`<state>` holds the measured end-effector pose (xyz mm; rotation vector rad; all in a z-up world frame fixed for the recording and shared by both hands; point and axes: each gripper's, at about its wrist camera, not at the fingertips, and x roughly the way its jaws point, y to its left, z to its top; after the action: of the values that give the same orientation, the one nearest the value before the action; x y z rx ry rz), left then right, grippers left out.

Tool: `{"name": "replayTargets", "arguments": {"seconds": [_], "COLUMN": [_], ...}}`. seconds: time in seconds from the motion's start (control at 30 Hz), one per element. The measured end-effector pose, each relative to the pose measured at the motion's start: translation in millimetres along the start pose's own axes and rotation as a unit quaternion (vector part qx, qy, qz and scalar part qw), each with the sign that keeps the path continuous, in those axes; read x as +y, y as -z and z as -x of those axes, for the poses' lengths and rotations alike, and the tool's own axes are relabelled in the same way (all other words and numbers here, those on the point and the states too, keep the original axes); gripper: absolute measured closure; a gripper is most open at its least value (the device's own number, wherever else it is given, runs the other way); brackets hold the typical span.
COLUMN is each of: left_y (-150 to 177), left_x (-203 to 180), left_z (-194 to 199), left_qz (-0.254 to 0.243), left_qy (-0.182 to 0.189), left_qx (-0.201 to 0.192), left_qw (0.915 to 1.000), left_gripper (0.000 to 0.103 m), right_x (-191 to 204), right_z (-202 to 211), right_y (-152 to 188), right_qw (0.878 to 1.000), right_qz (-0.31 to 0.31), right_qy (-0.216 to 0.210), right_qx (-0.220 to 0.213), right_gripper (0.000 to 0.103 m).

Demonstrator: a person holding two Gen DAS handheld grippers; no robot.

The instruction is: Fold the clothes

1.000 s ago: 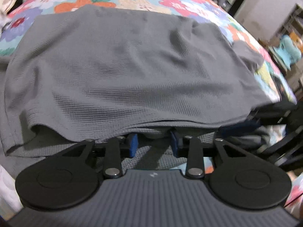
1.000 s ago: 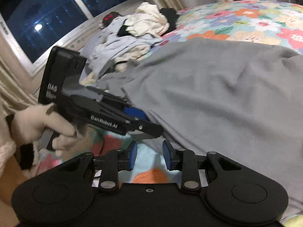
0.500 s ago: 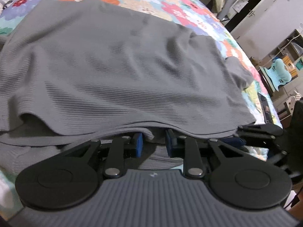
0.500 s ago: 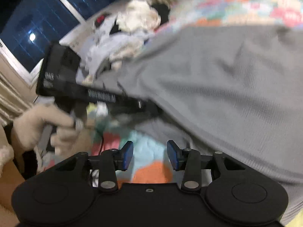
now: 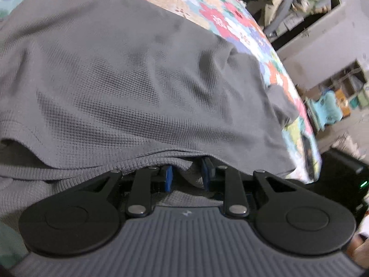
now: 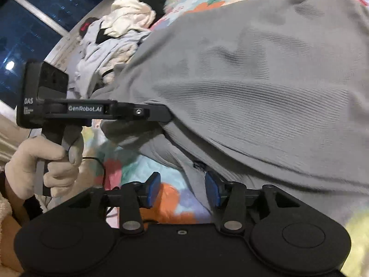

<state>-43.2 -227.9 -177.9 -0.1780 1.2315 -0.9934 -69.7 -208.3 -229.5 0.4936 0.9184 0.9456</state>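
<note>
Left gripper (image 5: 186,173): blue pads parted, tips pushed under hem of grey waffle-knit garment (image 5: 138,80), cloth between them; firm grip not shown. A second ago gap looked the same, garment lay further off. Garment: spread over floral bedsheet (image 5: 230,23), near edge doubled over lower layer. Right gripper (image 6: 182,188): wider apart than a second ago, now at hem, right pad touching cloth, nothing held. Judgement: both set to take near edge for next fold.

both wrist views close, low over the bed, sharing the grey garment (image 5: 143,87) (from opposite ends)
</note>
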Motion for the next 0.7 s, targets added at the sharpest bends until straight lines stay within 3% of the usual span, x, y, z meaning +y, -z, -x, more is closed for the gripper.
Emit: {"name": "replayTargets", "arguments": {"seconds": [0.2,0.33,0.47,0.57,0.7], "left_y": [-5,-1,5,9,18], "left_x": [3,-7,-7,-1,12], "left_z": [22,44,60,68,74], "left_qz": [0.031,0.013,-0.016,-0.023,-0.022], "left_qy": [0.010,-0.001,-0.056,-0.095,-0.134], "left_qx": [-0.015,-0.026,-0.032,-0.030,-0.019], "left_qw": [0.9994,0.9996,0.9978,0.9947,0.9906], "left_gripper": [0.079,0.075,0.067,0.066,0.065], "right_x": [19,43,54,48,33], "right_z": [-34,-45,-43,-42,-51], "right_y": [-14,-13,-5,-7,-13], "right_qw": [0.999,0.994,0.985,0.983,0.989], "right_qz": [0.045,0.104,0.158,0.149,0.112], "right_qy": [-0.029,-0.040,-0.062,-0.102,-0.095], "right_qx": [-0.005,0.009,0.029,0.038,0.019], "right_gripper": [0.042,0.043,0.043,0.043,0.044]}}
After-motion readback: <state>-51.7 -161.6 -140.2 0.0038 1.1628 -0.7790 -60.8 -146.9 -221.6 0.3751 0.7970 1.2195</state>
